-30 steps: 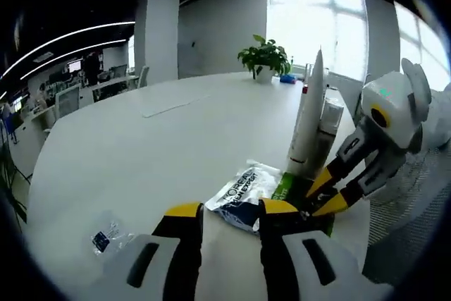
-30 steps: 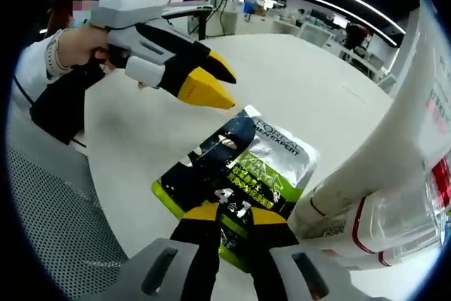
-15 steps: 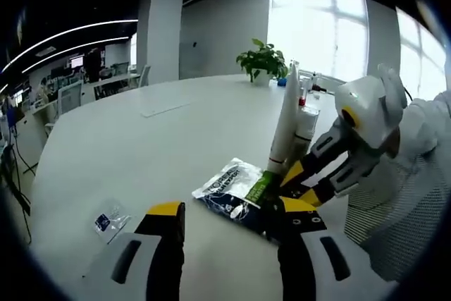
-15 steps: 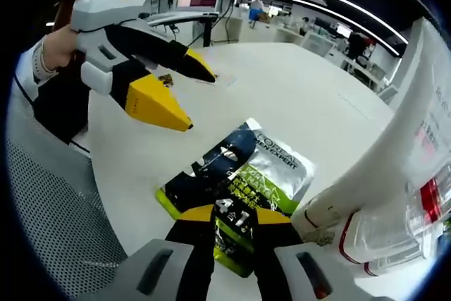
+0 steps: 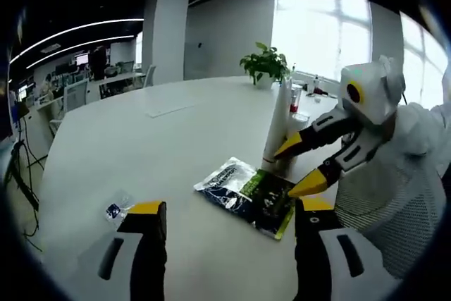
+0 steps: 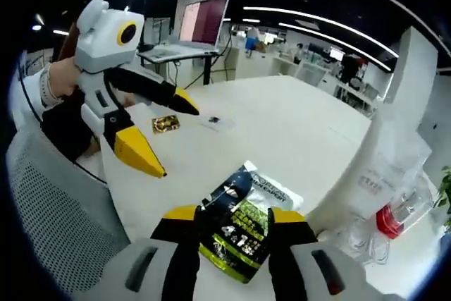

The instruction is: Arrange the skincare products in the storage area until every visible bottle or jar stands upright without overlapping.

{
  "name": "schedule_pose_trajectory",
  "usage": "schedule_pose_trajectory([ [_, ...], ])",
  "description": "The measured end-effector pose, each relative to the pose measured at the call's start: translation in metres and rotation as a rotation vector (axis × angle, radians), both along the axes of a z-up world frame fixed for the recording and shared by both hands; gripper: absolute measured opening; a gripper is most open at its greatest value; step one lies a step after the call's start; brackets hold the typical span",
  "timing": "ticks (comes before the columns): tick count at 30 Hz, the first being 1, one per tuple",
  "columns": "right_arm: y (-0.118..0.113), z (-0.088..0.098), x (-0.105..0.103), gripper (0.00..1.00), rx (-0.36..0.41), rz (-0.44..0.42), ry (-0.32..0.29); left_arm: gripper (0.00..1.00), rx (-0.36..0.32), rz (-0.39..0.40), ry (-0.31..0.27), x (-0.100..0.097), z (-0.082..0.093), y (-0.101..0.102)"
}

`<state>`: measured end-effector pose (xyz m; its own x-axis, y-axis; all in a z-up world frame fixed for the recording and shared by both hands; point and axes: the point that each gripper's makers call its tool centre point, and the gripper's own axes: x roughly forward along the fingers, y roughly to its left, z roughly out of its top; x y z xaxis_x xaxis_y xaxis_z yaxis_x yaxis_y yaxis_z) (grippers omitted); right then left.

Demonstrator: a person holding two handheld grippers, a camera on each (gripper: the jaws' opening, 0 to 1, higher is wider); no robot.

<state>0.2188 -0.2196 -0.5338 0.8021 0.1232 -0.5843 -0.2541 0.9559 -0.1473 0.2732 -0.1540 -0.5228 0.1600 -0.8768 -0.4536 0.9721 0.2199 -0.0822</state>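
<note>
**On the white table: flat sachet beside the upright tube**

On the white table (image 5: 141,146), a limp foil sachet (image 5: 250,192) lying flat, just beside the tall white tube (image 5: 276,128). Left gripper (image 5: 229,227) spread wide, holding nothing; right gripper (image 6: 232,220) parted around the sachet's near edge, not visibly pinching. Likely light, floppy, slick; best pinched at a sealed edge.

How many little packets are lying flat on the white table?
3 that I can see. The big green-and-black sachet lies right before the right gripper, a small gold packet and a small clear packet lie farther off. More may hide behind the tall tube.
</note>
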Motion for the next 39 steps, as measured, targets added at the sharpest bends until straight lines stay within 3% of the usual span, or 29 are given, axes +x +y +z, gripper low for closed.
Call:
schedule_pose_trajectory([
  [7, -0.006, 0.025, -0.017, 0.47, 0.009, -0.031, -0.059, 0.78, 0.025, -0.007, 0.004, -0.005, 0.004, 0.01],
  [10, -0.016, 0.038, -0.025, 0.54, 0.004, -0.059, -0.086, 0.81, 0.088, -0.037, -0.053, -0.008, 0.006, 0.015],
  [18, -0.037, 0.06, -0.043, 0.7, -0.004, -0.111, -0.117, 0.88, 0.071, -0.028, -0.054, -0.008, 0.024, 0.022],
  [30, -0.06, 0.052, -0.068, 0.94, 0.035, -0.18, -0.113, 0.99, 0.1, -0.007, -0.016, -0.006, 0.013, 0.046],
  [39, -0.058, 0.046, -0.067, 1.0, 0.059, -0.187, -0.109, 0.99, 0.108, 0.006, -0.005, -0.003, 0.011, 0.055],
])
